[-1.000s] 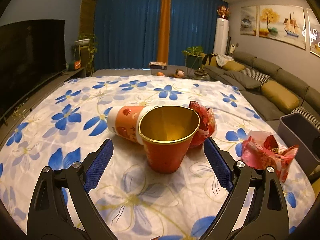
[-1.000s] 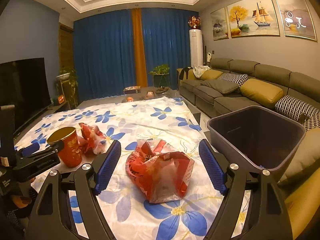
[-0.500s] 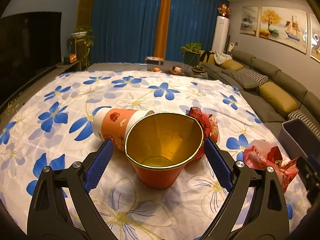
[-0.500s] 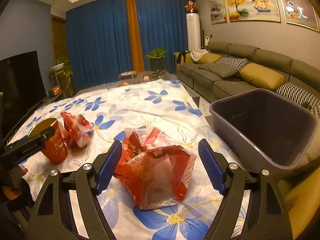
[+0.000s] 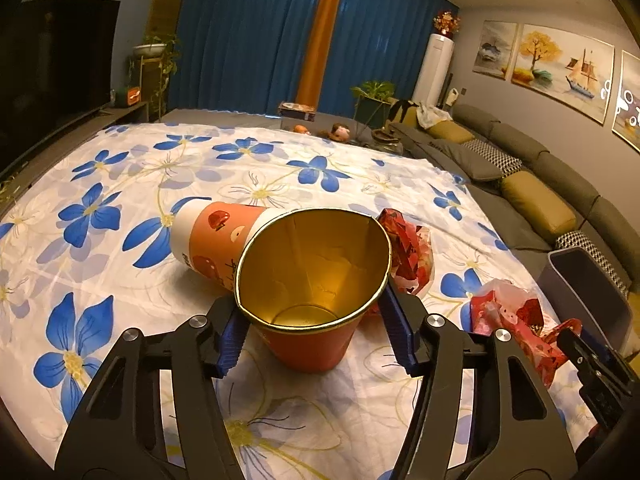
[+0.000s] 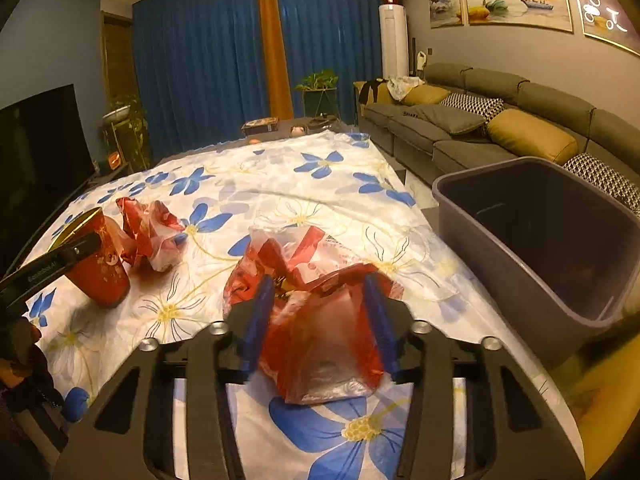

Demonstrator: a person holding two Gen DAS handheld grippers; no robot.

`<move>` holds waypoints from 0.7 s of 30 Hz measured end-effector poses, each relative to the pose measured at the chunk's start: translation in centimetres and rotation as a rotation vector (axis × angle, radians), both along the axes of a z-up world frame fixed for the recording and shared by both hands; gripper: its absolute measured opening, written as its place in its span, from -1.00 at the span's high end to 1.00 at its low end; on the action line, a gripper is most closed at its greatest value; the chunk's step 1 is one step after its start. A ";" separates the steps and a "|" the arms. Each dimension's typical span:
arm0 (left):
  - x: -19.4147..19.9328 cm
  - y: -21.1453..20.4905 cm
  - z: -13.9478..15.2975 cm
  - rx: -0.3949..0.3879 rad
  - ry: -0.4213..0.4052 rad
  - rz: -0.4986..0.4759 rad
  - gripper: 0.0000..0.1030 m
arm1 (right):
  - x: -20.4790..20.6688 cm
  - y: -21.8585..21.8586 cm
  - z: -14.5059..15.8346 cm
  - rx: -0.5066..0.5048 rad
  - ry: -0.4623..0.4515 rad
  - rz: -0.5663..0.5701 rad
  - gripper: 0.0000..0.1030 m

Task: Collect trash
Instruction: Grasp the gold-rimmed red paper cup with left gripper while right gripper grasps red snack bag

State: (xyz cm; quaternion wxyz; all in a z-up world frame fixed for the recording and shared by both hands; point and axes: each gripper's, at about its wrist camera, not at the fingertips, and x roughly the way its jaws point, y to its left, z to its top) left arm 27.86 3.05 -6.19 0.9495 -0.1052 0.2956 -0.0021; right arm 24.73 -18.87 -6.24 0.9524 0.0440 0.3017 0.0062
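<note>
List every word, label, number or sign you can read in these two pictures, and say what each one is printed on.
None can be read for certain.
Lying cup: red printed characters, partly hidden.
Left gripper finger: pale lettering, too blurred.
Red cup: gold marks, too small.
Rightmost picture: white signs, not legible.

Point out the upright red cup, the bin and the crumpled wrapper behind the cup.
Red cup [image 5: 308,344], left wrist view, on its outer wall.
Bin [image 6: 532,280], right wrist view, on its near wall.
Crumpled wrapper [image 5: 412,252], left wrist view, on its red middle.
</note>
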 end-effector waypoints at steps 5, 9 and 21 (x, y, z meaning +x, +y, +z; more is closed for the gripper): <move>-1.1 -0.1 0.6 0.029 -0.012 0.011 -0.12 | -0.1 0.1 -0.1 0.013 0.018 0.011 0.40; -2.5 -0.3 1.7 0.038 -0.048 0.013 -0.12 | 0.0 0.2 -0.2 0.020 0.029 0.024 0.47; -6.9 -2.1 4.0 0.067 -0.139 -0.029 -0.13 | -0.9 0.0 0.2 0.049 0.013 0.057 0.89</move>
